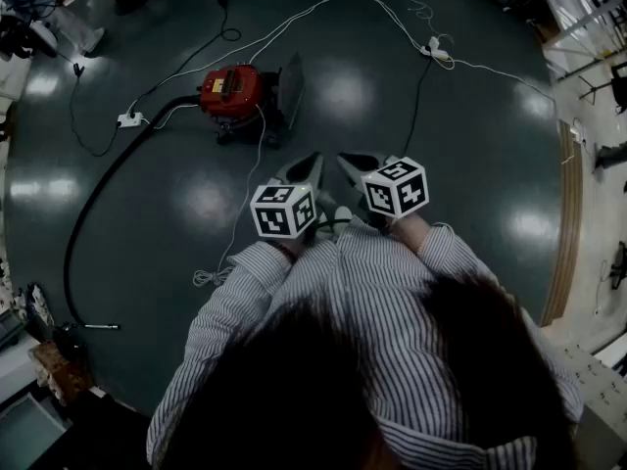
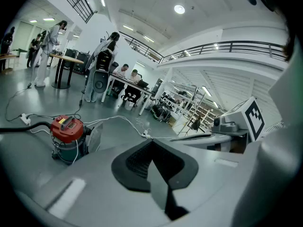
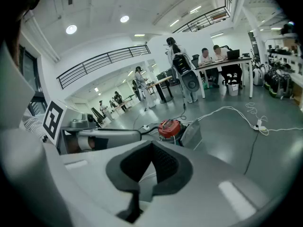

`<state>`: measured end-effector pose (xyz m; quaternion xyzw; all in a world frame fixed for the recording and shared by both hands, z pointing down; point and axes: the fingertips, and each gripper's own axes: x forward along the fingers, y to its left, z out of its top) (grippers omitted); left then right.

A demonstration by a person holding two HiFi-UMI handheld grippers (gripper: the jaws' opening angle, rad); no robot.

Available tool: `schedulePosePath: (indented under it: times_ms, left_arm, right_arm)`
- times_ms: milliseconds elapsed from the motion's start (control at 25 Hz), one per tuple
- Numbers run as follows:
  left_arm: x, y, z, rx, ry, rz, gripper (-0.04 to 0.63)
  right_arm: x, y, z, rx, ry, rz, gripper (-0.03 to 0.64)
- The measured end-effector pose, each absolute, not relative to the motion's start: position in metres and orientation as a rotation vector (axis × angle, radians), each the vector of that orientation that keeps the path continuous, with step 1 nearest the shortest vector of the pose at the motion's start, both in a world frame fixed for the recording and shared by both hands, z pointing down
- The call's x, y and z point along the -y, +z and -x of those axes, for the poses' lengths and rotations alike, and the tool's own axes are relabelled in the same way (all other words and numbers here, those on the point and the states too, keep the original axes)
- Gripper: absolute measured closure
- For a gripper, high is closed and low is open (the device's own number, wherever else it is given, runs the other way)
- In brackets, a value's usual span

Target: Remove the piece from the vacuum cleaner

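Note:
A red-topped vacuum cleaner [image 1: 232,91] stands on the dark floor some way ahead of me. A flat grey piece [image 1: 291,86] leans upright against its right side. Its black hose [image 1: 98,189] curves away to the left and toward me. The left gripper view shows the vacuum cleaner [image 2: 66,131] and the grey piece [image 2: 94,137] at the left. In the right gripper view the vacuum cleaner [image 3: 169,128] and the piece [image 3: 191,134] sit at the centre. My left gripper [image 1: 312,164] and right gripper [image 1: 349,163] are held side by side in front of my chest, well short of the vacuum. Both are shut and hold nothing.
White cables [image 1: 323,8] trail across the floor to a power strip [image 1: 130,119] on the left and another [image 1: 437,52] at the far right. People stand and sit at tables [image 3: 222,63] in the background. Boxes and clutter [image 1: 39,360] lie at my lower left.

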<state>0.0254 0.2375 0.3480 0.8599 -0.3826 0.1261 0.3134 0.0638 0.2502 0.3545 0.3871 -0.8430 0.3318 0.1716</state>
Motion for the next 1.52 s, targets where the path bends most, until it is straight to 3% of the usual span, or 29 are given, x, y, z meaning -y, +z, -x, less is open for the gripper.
schedulePosePath:
  times_ms: [1520]
  left_arm:
    - [-0.238,0.386,-0.062,0.972,0.265,-2.094,0.589]
  right_arm:
    - [-0.247,0.388,-0.103,2.396,1.122,-0.970,0.615]
